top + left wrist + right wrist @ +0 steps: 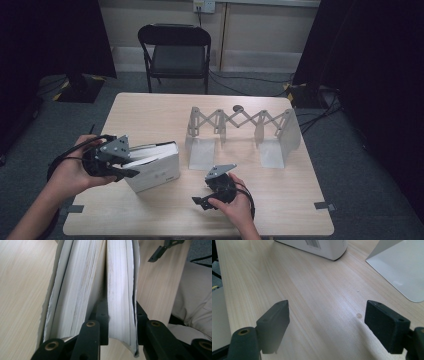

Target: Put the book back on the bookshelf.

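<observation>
1. One wooden table [280, 200] carries everything; behind it a black folding chair [175, 52] is seen on the grey floor.
2. Toward the far right of the tabletop an expandable metal book rack [242, 131] is stood — white end plates joined by a scissor lattice — and nothing is held in it.
3. A thick white book [157, 167] is placed at the near left of the table, well apart from the rack's left plate. It is propped on one long edge, its spine turned toward the rack, with the page block facing the left hand. In the right gripper view a barcode [313, 243] is shown on its cover, at the top of the frame.
4. The book is gripped by the left gripper [120, 162], which is held in the person's left hand at the table's left edge. In the left gripper view the jaws are seen clamped on one section of pages together with a cover [120, 290]; the rest of the page block [75, 290] is splayed away to the side, outside the jaws.
5. The right gripper [204, 201] is held low over the near middle of the table, apart from both book and rack. In the right gripper view its jaws are spread wide — only bare wood is seen between them, and nothing is grasped.
</observation>
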`<state>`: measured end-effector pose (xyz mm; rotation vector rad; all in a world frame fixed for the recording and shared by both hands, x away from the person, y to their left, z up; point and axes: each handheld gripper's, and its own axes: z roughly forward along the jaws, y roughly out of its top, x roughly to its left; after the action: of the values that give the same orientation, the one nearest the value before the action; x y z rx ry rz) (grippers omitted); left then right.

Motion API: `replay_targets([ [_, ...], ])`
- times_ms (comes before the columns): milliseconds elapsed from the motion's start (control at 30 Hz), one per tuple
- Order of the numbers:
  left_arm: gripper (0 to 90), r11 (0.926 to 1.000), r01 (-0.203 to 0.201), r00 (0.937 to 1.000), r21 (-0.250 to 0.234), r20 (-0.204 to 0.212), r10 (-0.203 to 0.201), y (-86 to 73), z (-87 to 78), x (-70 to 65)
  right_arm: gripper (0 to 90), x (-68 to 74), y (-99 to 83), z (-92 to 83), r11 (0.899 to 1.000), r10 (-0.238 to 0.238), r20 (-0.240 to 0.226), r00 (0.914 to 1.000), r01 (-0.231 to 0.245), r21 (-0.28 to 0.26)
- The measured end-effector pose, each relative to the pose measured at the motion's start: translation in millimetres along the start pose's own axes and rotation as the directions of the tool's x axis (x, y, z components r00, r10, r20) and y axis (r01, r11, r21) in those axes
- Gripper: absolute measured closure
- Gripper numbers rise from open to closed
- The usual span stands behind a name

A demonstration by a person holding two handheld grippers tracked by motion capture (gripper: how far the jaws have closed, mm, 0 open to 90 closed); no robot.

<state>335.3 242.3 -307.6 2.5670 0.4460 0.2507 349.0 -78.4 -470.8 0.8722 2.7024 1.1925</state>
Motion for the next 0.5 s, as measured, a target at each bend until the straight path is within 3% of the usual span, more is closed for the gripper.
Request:
replay_targets([
  [200, 74.3, 0.9997, -0.017, 0.9989, -0.017, 0.044, 0.017, -2.8, -2.6, -3.6, 19.9, 2.7, 1.5, 1.7, 1.000, -0.019, -0.019, 0.9996, 0.019, -0.004],
  [500, 74.3, 0.9994, 0.015, 0.9995, -0.030, 0.029, -0.014, -4.6, -2.5, -2.1, 20.0, 6.5, 9.2, 6.0, 0.999, -0.052, -0.024, 0.9983, 0.052, 0.007],
])
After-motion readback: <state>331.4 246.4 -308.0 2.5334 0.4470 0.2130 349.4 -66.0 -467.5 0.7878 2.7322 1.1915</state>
